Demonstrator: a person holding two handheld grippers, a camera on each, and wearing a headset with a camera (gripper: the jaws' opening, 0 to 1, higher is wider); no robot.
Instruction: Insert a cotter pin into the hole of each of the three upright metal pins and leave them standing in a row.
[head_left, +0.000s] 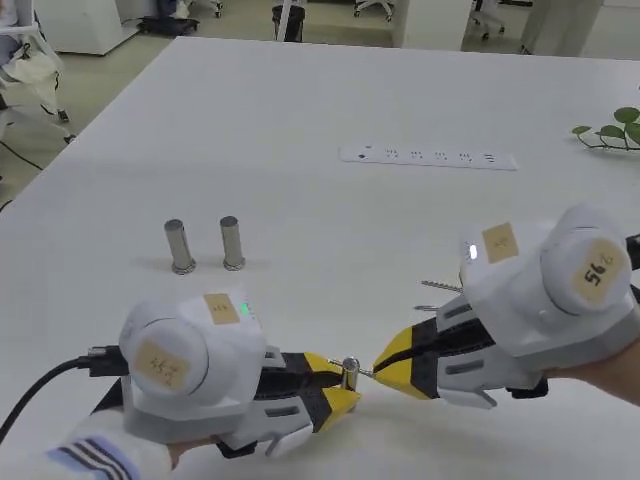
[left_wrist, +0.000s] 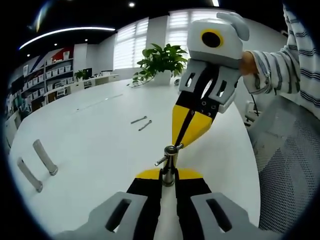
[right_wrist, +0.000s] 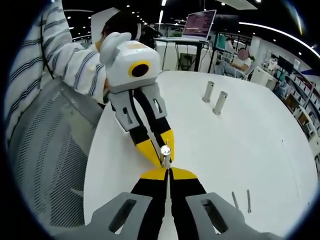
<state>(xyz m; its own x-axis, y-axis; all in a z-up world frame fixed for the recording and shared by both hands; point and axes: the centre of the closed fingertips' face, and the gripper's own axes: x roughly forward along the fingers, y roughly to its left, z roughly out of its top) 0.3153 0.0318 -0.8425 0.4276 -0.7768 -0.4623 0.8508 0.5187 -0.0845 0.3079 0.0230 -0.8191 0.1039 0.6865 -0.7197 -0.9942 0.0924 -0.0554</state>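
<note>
Now | metal pin (left_wrist: 170, 167) upright in left tool (left_wrist: 169, 176) | cotter pin (left_wrist: 161, 160) crosswise

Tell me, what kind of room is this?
Most likely an open office or a lab. There is a big white table, a laptop in the background, shelves full of things, and a potted plant.

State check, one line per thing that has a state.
held metal pin: clamped upright
cotter pin: partly through its hole
left gripper: shut on held metal pin
right gripper: shut on cotter pin
two far metal pins: standing, no cotter pins visible
spare cotter pins: lying loose
</note>
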